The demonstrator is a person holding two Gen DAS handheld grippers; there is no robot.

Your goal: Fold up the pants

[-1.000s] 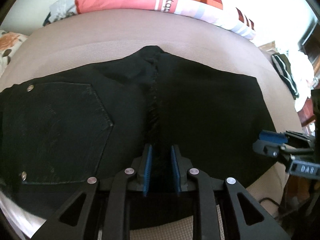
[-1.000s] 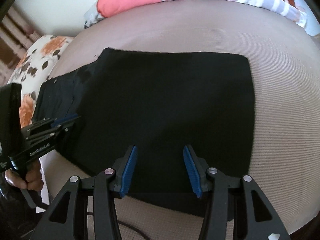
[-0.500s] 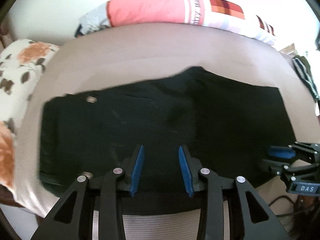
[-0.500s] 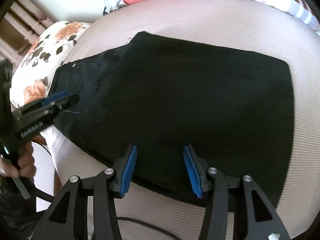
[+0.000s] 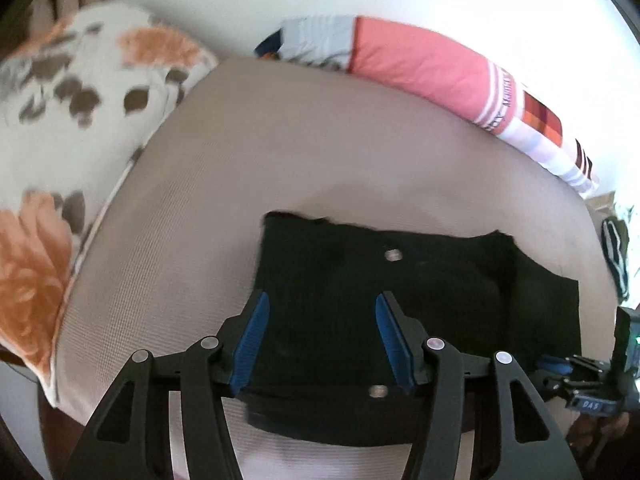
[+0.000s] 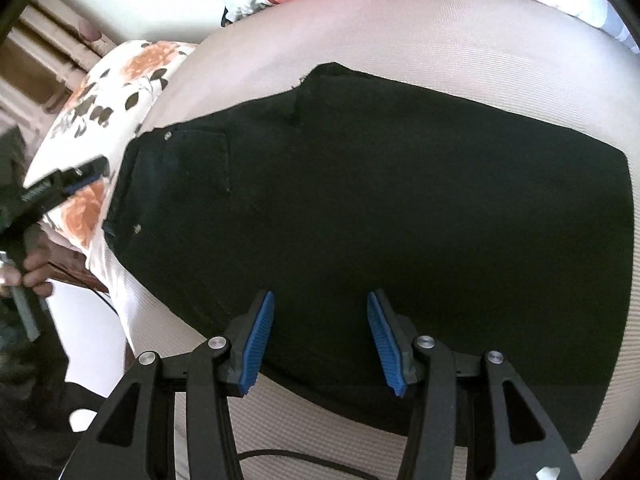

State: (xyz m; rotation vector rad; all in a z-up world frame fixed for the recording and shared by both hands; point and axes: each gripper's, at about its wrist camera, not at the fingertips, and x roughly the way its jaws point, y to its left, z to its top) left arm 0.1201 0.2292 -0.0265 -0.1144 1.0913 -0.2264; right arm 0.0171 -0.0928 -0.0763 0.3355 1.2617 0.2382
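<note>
Black pants (image 6: 380, 208) lie folded flat on a beige ribbed mattress (image 6: 460, 40), waistband and back pocket (image 6: 192, 172) to the left. In the left wrist view the pants (image 5: 420, 292) show their waist end with two metal rivets. My left gripper (image 5: 320, 340) is open and empty, above the waist end. It also shows in the right wrist view (image 6: 76, 180) at the far left. My right gripper (image 6: 320, 340) is open and empty over the near edge of the pants. It shows at the right edge of the left wrist view (image 5: 576, 368).
A floral pillow (image 5: 68, 128) lies at the left end of the mattress. A pink and striped rolled blanket (image 5: 432, 72) lies along the far edge by the white wall. A black cable (image 6: 304, 458) runs along the near edge. Striped clothing (image 5: 614, 256) lies off the right side.
My left gripper opened, let go of the pants and moved left towards the waist end. My right gripper stayed open and drew back; the pants lie still.
</note>
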